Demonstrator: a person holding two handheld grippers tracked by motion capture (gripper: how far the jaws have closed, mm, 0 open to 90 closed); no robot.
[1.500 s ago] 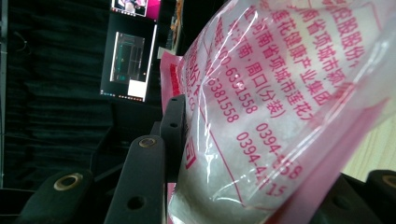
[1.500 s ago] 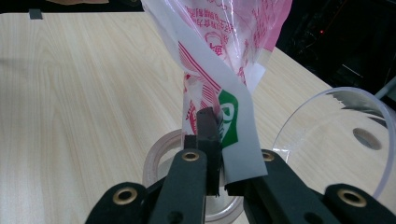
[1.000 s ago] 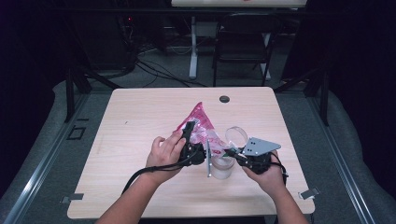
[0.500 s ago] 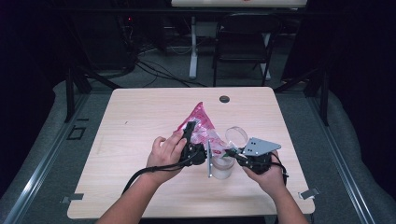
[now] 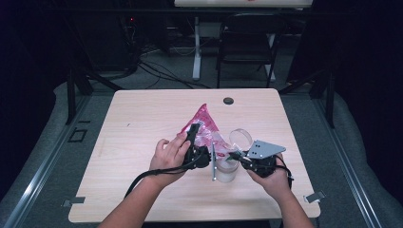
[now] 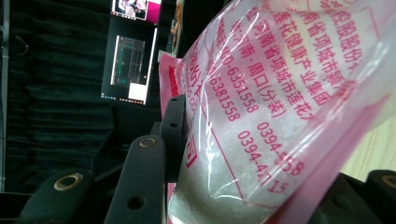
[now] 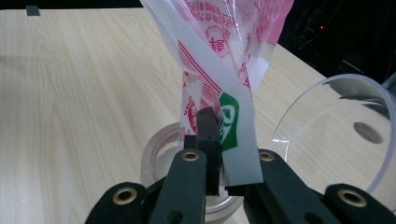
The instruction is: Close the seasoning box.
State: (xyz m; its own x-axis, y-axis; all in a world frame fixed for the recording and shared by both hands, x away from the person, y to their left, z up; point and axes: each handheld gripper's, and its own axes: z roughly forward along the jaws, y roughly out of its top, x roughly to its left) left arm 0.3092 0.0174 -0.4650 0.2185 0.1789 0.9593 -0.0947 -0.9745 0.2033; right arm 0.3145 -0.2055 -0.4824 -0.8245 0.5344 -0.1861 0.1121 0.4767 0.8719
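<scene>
Near the front middle of the wooden table [image 5: 142, 118], as the high view shows it, a person's two hands hold a pink and clear plastic bag [image 5: 205, 128] over a small clear jar [image 5: 227, 170]. From there the bag slopes, its pink upper corner pointing toward the far edge of the table and its lower end hanging down at the jar. On the left, the left gripper [image 5: 195, 142] has its jaws closed partway around the body of the bag; in the left gripper view the bag [image 6: 280, 93], printed with red characters and numbers and holding a white powdery fill, lies pressed between the two black jaws. On the right, the right gripper [image 5: 237, 159] pinches the lower corner of the bag; in the right gripper view its jaws [image 7: 217, 144] are almost fully closed on a folded strip of the bag's white, red and green edge [image 7: 233, 121], directly above the open mouth of the jar [image 7: 163, 149]. Beside the jar, toward the right, a clear round lid [image 5: 240, 137] stands tilted on the table, and the right gripper view shows it [image 7: 336, 126] just beside the bag's corner. A small dark round insert [image 5: 228, 100] sits in the tabletop near the far edge, well apart from the hands.
</scene>
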